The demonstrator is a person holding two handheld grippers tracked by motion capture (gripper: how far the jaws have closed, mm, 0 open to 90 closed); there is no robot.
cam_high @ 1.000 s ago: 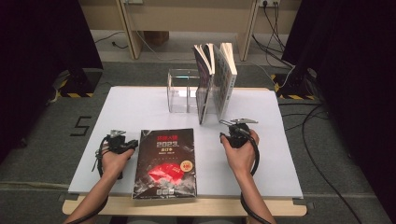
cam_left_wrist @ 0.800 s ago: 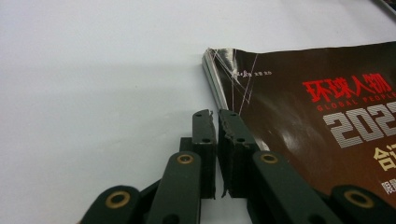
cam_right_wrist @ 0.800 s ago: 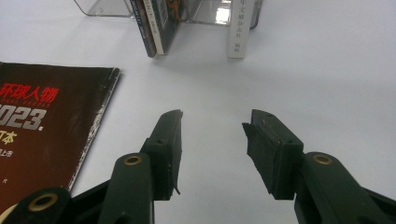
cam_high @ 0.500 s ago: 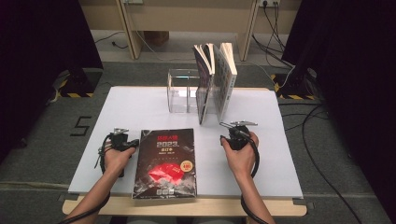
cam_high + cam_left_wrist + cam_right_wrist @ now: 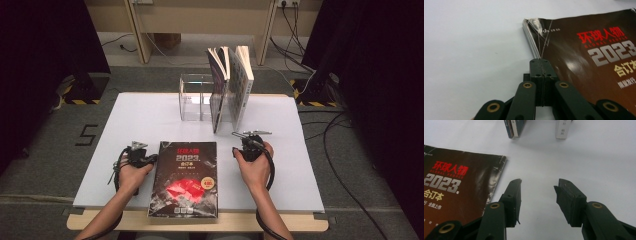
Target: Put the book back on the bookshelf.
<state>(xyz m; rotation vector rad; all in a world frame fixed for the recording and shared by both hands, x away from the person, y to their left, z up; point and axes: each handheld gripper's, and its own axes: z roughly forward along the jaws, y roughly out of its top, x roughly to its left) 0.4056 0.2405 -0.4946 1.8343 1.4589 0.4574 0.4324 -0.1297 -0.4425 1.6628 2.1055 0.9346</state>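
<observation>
Two hand-held grippers flanking magazine (image 5: pixel 184 179), left hand-held gripper (image 5: pixel 540 65) closed, right hand-held gripper (image 5: pixel 537 185) parted

Between the two black tongs lies a dark book (image 5: pixel 184 180), its cover near-black with a red splash, a red title, pale grey "2023" and yellow characters below. The table (image 5: pixel 150 117) is white with a pale wooden edge. Beyond the right tongs (image 5: pixel 537 185), a clear rack (image 5: pixel 196 97) holds books (image 5: pixel 231 85) with dark, patterned covers and cream page edges.
</observation>
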